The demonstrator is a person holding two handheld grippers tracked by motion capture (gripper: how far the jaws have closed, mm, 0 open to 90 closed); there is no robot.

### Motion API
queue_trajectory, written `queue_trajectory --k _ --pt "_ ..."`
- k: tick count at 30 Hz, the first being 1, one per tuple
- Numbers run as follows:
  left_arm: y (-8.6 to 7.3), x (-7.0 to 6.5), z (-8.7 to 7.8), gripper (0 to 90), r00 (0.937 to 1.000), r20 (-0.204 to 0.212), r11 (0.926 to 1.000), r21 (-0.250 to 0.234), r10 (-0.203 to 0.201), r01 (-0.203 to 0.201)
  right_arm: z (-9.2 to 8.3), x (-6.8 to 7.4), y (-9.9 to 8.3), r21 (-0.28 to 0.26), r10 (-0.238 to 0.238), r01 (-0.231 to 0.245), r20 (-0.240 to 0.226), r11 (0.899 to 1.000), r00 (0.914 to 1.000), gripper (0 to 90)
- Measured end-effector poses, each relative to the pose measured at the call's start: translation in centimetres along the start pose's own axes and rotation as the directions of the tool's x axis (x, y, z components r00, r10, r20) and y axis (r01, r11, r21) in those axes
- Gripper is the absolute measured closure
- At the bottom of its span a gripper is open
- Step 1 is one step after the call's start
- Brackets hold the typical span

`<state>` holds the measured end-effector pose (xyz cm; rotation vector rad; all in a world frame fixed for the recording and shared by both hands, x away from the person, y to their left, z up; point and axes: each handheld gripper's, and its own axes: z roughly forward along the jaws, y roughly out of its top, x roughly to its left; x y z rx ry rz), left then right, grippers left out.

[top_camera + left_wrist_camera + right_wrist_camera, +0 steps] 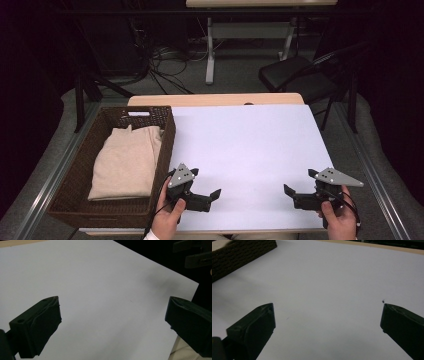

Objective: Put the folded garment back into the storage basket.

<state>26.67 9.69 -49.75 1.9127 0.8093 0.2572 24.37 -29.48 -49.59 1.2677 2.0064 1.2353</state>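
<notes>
On the near edge of the table, both grippers rest low over the white sheet that covers most of the tabletop, pointed inward toward each other. The left gripper sits just beside the basket's near right corner, held by the person's left hand; its jaws stand wide apart with nothing between them, as the left gripper view confirms, where bare white sheet lies between the two black jaws. The right gripper, held by the right hand, is likewise released: the right gripper view shows its jaws spread wide over empty sheet, with a corner of the woven basket at the upper left.

The thing nearest the work is the beige garment, which lies folded inside the dark wicker basket at the left side of the table. It fills most of the basket floor and looks neatly stacked, with a fold or collar end toward the far wall. Neither gripper touches it, and the left one is near the basket but outside its rim.

Judged from how things lie, the work on the garment is either finished, with it folded and stowed, or not yet begun, with it waiting to be lifted out onto the sheet. Nothing else lies on the sheet, so the pictures cannot settle which.
</notes>
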Motion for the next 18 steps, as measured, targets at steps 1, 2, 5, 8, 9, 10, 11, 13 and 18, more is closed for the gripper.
queue_trajectory --k 1,2,5,8,9,10,11,13,18 --pt "-0.2 0.1 0.0 0.3 1.0000 -0.005 1.0000 0.000 0.006 -0.006 0.1 0.0 -0.1 0.004 0.001 -0.001 0.001 1.000 1.0000 0.0" --pt "-0.3 0.1 0.1 0.3 0.9999 -0.008 1.0000 0.000 0.008 -0.008 0.3 -0.1 -0.3 0.012 -0.003 0.003 0.002 1.000 1.0000 0.0" --pt "-0.7 0.3 0.4 0.3 0.9997 -0.021 0.9999 0.010 0.011 -0.011 0.8 -0.2 -0.7 0.020 -0.004 0.003 0.004 1.000 1.0000 0.0" --pt "-1.0 0.5 0.5 0.3 0.9997 -0.023 0.9998 0.017 0.005 -0.004 0.9 -0.3 -0.8 0.033 -0.005 0.005 0.005 0.999 1.0000 0.0" --pt "-1.1 0.5 0.5 0.3 0.9998 -0.019 0.9997 0.021 -0.008 0.009 0.9 -0.3 -0.8 0.035 -0.008 0.008 0.009 0.999 0.9999 0.0" --pt "-1.2 0.6 0.6 0.3 0.9998 -0.020 0.9998 0.021 -0.005 0.005 0.9 -0.4 -0.9 0.035 -0.005 0.004 0.009 0.999 1.0000 0.0" --pt "-1.3 0.6 0.6 0.3 0.9997 -0.021 0.9995 0.027 -0.015 0.015 0.9 -0.4 -0.9 0.036 -0.004 0.004 0.005 0.999 1.0000 0.0" --pt "-1.4 0.7 0.7 0.3 0.9997 -0.019 0.9993 0.034 -0.014 0.014 1.0 -0.5 -1.0 0.043 -0.001 0.001 0.008 0.999 1.0000 0.0" --pt "-1.7 0.8 1.2 0.3 0.9995 -0.026 0.9989 0.044 -0.015 0.016 1.2 -0.7 -1.1 0.046 0.002 -0.003 0.011 0.999 0.9999 0.0"
